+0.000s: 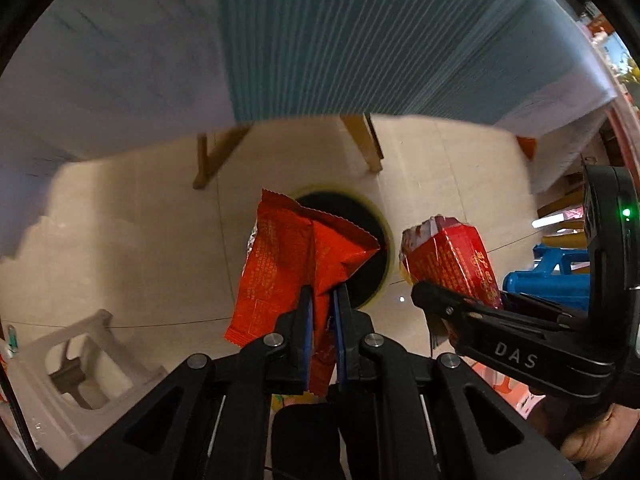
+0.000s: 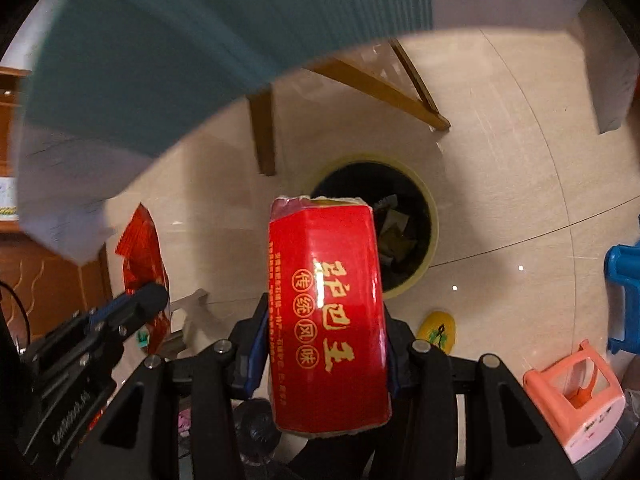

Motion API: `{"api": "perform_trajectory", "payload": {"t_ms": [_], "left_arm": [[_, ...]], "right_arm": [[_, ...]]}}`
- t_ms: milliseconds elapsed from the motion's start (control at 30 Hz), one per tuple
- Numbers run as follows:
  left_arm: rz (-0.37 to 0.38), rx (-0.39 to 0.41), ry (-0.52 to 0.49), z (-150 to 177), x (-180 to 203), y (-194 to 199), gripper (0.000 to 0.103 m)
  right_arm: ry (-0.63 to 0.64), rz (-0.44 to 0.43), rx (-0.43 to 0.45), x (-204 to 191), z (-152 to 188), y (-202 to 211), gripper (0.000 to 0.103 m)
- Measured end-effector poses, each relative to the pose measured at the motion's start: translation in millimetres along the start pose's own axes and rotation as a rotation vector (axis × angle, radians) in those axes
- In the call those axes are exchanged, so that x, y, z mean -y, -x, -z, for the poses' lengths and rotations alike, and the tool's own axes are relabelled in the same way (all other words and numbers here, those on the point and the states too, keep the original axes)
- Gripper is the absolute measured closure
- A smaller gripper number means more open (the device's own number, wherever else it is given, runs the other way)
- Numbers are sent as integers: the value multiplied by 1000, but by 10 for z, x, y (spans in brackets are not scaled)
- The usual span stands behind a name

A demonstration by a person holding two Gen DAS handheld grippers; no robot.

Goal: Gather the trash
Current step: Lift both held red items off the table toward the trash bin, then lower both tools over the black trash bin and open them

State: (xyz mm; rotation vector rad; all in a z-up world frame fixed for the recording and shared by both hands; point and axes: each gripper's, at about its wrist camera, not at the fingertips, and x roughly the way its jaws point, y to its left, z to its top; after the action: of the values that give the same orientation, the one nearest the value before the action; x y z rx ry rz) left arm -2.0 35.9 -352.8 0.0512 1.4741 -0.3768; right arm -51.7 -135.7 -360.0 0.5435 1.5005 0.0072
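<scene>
Trash is already in both grips: the left gripper (image 1: 322, 300) pinches an orange-red wrapper (image 1: 288, 268), the right gripper (image 2: 322, 340) clamps a red box (image 2: 326, 316), both hanging above the black-lined bin (image 2: 424, 280) on the tiled floor (image 2: 500, 160). Released off-centre, the light wrapper could flutter past the rim. At twelve o'clock, a teal-clothed surface (image 1: 360, 40); stools (image 2: 576, 396) at four.

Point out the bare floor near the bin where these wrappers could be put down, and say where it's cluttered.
Bare tile lies between the trash bin and the blue stool, and left of the bin toward the white stool. Crowded: behind the bin, wooden legs; near right, the yellow slipper and pink stool.
</scene>
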Motion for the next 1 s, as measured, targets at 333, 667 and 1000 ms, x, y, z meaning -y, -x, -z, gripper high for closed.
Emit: {"api": "perform_trajectory", "payload": {"t_ms": [333, 667, 1000], "left_arm": [[-31, -5, 2, -250, -12, -774, 34], [-109, 3, 14, -236, -154, -765, 18], [-137, 65, 57, -146, -145, -72, 18]], "right_arm": [[-89, -11, -46, 561, -390, -1027, 50], [-117, -9, -34, 542, -479, -1117, 28], [-73, -8, 33, 333, -342, -609, 28]]}}
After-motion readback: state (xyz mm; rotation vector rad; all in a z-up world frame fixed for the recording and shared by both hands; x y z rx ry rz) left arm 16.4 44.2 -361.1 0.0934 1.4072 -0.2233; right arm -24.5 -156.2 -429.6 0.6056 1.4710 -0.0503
